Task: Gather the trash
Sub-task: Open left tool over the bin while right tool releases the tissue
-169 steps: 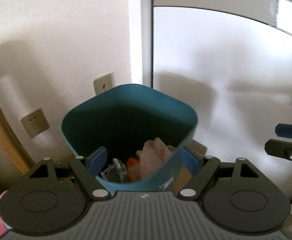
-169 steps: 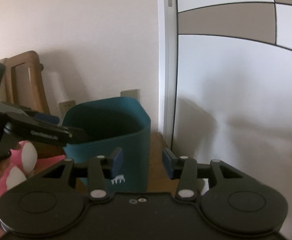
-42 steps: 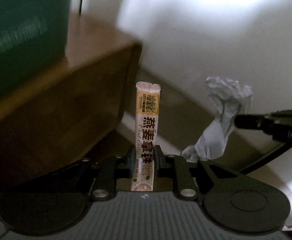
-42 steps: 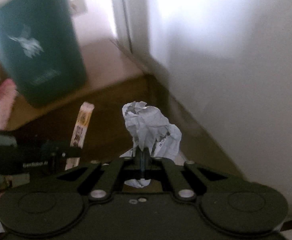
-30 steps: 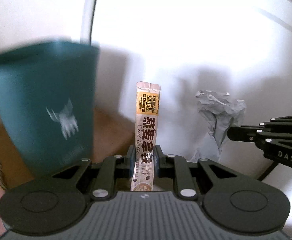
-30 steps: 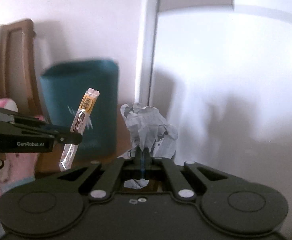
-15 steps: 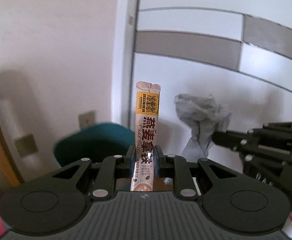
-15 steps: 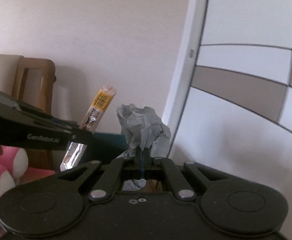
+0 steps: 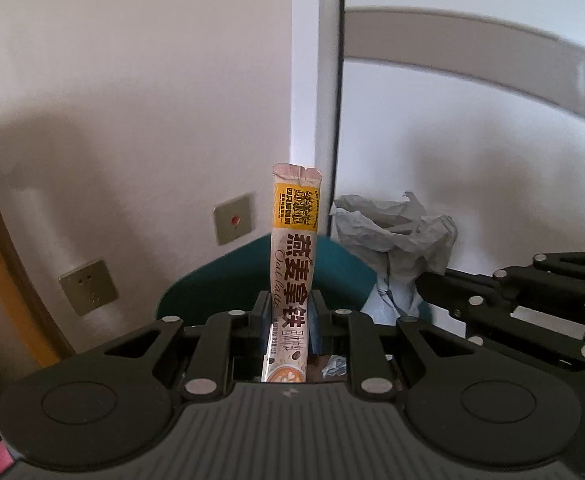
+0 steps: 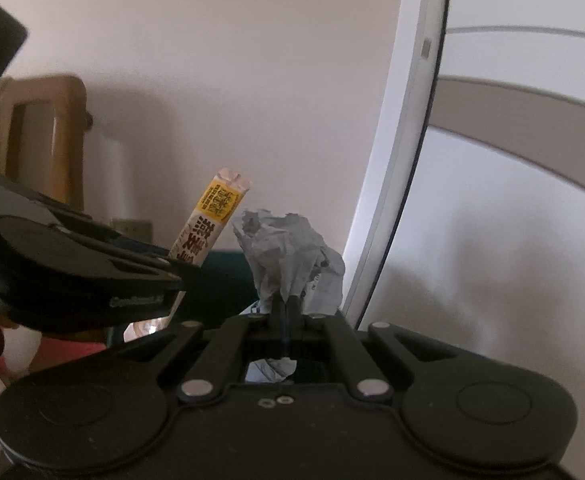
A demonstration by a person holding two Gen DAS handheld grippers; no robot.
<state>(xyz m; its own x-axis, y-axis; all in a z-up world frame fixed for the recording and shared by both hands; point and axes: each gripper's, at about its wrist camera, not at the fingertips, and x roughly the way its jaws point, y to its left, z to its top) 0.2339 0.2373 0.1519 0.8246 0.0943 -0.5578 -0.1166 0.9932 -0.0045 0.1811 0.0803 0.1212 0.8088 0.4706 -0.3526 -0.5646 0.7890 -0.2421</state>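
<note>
My left gripper (image 9: 291, 314) is shut on a tall oat latte sachet (image 9: 294, 256), yellow at the top, which stands upright between the pads. Behind it the teal trash bin (image 9: 344, 270) shows its rim, mostly hidden by the gripper body. My right gripper (image 10: 285, 304) is shut on a crumpled grey paper wad (image 10: 288, 248). In the left wrist view that paper wad (image 9: 396, 236) hangs over the bin's right side, held by the right gripper (image 9: 422, 280). The right wrist view shows the sachet (image 10: 212, 216) and the left gripper (image 10: 180, 270) close on the left.
A white wall with two beige sockets (image 9: 88, 286) stands behind the bin. A white door frame (image 9: 318, 80) and a panelled door (image 9: 472, 140) lie to the right. A wooden chair (image 10: 40, 136) and something pink (image 10: 68, 350) are at the left.
Both grippers rose with their loads and closed in on the bin. The bin has sunk lower in both views, and the paper wad now sits over its right rim.
</note>
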